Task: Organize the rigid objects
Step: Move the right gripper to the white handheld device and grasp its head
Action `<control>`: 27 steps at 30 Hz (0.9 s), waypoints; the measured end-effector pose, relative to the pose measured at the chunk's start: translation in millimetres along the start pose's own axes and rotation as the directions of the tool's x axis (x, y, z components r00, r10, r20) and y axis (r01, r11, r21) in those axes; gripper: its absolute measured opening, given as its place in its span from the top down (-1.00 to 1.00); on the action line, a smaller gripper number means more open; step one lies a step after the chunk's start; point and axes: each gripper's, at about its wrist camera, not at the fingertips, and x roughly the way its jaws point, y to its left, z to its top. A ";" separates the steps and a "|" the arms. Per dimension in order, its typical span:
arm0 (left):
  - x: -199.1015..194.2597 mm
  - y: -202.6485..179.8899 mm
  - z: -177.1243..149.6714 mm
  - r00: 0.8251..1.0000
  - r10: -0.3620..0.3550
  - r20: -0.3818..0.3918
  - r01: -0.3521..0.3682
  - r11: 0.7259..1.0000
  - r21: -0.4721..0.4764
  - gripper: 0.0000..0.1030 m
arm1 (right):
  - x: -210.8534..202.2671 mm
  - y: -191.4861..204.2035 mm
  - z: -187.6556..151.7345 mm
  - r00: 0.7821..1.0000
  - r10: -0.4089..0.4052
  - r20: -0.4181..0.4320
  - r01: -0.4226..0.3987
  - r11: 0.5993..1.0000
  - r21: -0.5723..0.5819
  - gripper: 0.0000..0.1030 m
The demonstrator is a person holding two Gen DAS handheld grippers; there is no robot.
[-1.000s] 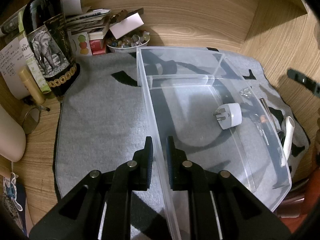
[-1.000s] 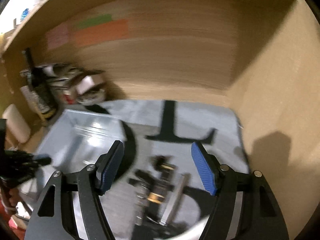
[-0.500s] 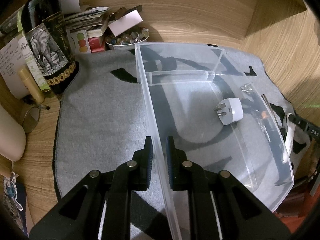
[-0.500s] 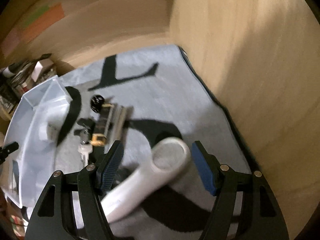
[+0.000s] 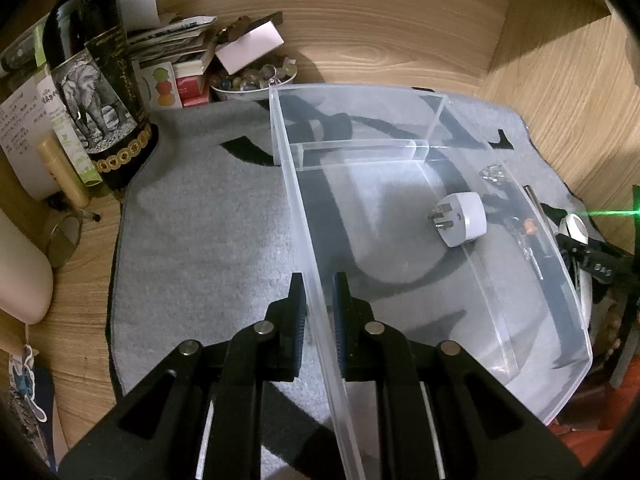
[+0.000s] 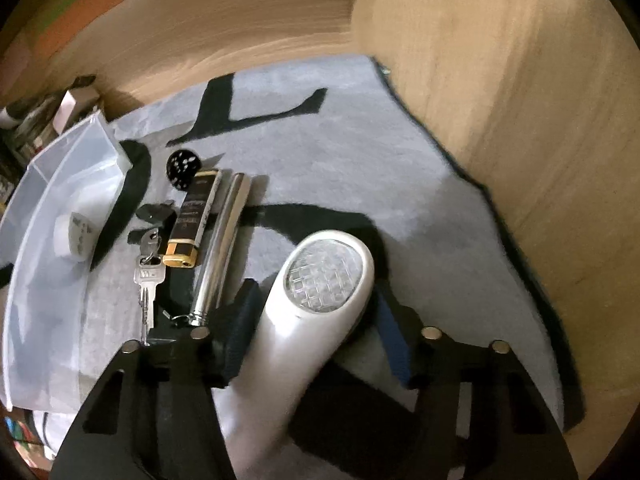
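Observation:
My left gripper (image 5: pixel 319 294) is shut on the near-left wall of a clear plastic bin (image 5: pixel 304 216) that rests on a grey mat. A white plug adapter (image 5: pixel 460 218) lies inside the bin; it also shows in the right wrist view (image 6: pixel 76 236). My right gripper (image 6: pixel 314 328) is open, its jaws straddling a white flashlight (image 6: pixel 316 300) that lies on the mat, not clamped. Left of the flashlight lie a silver metal tube (image 6: pixel 224 236), a black and gold lighter (image 6: pixel 194 220), keys (image 6: pixel 147 276) and a small black round object (image 6: pixel 183 166).
A dark bottle with an elephant label (image 5: pixel 96 92), papers and boxes (image 5: pixel 180 64) and a bowl of marbles (image 5: pixel 252 78) stand at the back left. Wooden walls (image 6: pixel 520 100) close in the back and right side. The grey mat (image 5: pixel 208 232) has black markings.
My right gripper has dropped down and forward over the white flashlight, which now lies between its jaws. My left gripper stays clamped on the bin wall.

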 end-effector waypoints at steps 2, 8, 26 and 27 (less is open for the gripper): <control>0.1 -0.9 -0.2 1.000 0.000 0.001 0.000 1.000 -0.001 0.76 | 2.2 7.8 1.2 0.999 -0.044 0.018 0.045 0.998 -0.047 0.12; 0.3 0.3 0.2 1.000 -0.001 0.001 0.001 1.000 0.000 0.76 | 0.0 6.6 8.0 0.999 -0.020 0.028 0.021 0.999 -0.042 0.23; 0.3 3.2 0.6 1.000 -0.006 0.001 0.006 1.000 0.001 0.75 | -56.6 25.6 53.5 0.960 0.020 0.281 -0.001 0.998 -0.067 0.24; 0.3 3.3 0.5 1.000 -0.006 0.001 0.006 1.000 0.000 0.75 | -60.9 28.5 56.9 0.954 0.022 0.300 0.000 0.997 -0.075 0.24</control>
